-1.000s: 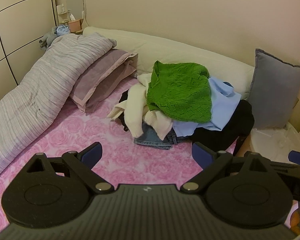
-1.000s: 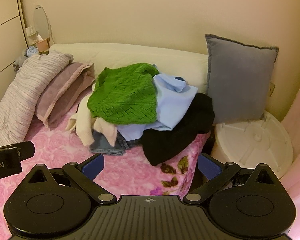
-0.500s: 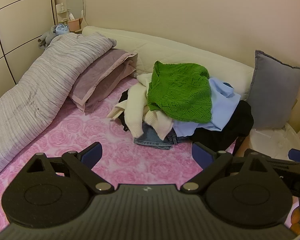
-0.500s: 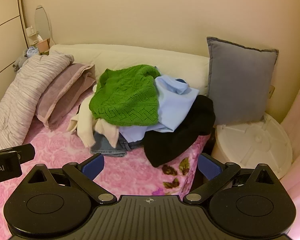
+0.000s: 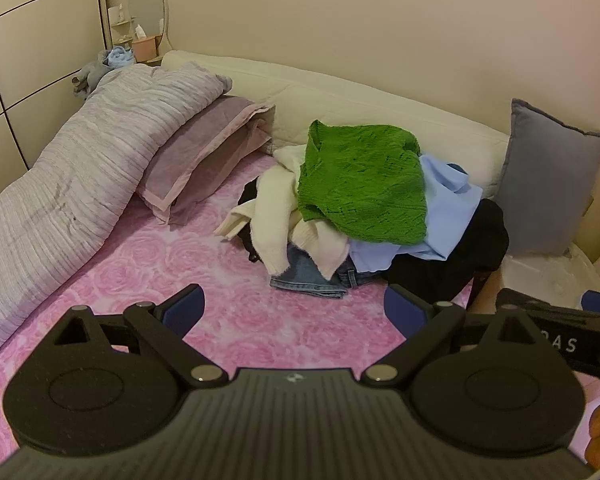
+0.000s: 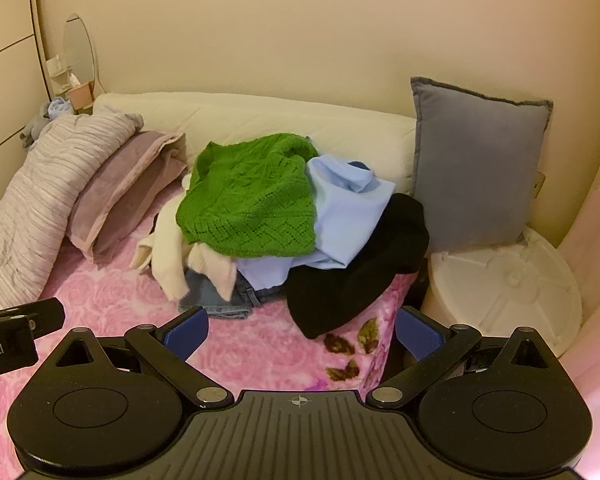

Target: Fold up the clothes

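Both the left gripper [image 5: 294,312] and right gripper [image 6: 302,330] gape wide and empty; at 12 o'clock, the soft, light green sweater [image 6: 252,198] looks easiest to pinch by its floppy edge.

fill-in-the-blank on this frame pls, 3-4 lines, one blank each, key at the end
The top garment of the clothes pile is a knit sweater coloured ____.
The black garment hangs over the bed edge beside a round ____ lid.
The left gripper and right gripper both have their jaws ____.
The grey cushion leans against the ____.

Missing: green; white; open; wall
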{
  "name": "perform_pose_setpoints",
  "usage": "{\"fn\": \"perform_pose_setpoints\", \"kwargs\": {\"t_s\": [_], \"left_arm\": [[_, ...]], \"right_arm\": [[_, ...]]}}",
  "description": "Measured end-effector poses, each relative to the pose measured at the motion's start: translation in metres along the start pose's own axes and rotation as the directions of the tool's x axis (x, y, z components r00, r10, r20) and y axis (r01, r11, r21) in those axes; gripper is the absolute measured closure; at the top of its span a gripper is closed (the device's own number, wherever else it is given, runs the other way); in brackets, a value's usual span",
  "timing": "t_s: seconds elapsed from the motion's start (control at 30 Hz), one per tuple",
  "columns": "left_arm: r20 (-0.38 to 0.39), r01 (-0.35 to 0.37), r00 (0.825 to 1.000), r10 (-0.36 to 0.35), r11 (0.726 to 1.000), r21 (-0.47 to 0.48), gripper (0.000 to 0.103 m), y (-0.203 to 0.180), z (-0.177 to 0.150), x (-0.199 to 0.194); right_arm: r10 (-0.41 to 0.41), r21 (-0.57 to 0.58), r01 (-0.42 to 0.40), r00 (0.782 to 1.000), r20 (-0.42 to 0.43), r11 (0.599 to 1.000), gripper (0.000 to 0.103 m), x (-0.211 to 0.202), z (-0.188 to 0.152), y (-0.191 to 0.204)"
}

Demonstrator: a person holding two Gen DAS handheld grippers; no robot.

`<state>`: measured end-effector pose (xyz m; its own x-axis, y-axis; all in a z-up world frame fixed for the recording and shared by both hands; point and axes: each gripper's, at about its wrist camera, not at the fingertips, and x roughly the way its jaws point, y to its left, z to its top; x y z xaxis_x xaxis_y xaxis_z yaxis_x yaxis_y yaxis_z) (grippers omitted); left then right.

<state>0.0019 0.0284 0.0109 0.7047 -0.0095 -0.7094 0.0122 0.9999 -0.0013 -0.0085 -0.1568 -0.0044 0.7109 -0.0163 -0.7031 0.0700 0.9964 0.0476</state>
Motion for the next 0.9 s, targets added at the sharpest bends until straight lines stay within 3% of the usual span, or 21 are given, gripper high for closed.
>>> {"fn": "perform_pose_setpoints", "kwargs": {"t_s": [0.9], "left_arm": [[-0.047, 0.049, 0.998, -0.05, 0.999, -0.025, 0.008, 0.012, 0.0, 0.018]], "right_arm": [[-0.014, 0.009, 0.014, 1.0, -0.003, 1.0, 0.0, 0.011, -0.002, -0.01]]}}
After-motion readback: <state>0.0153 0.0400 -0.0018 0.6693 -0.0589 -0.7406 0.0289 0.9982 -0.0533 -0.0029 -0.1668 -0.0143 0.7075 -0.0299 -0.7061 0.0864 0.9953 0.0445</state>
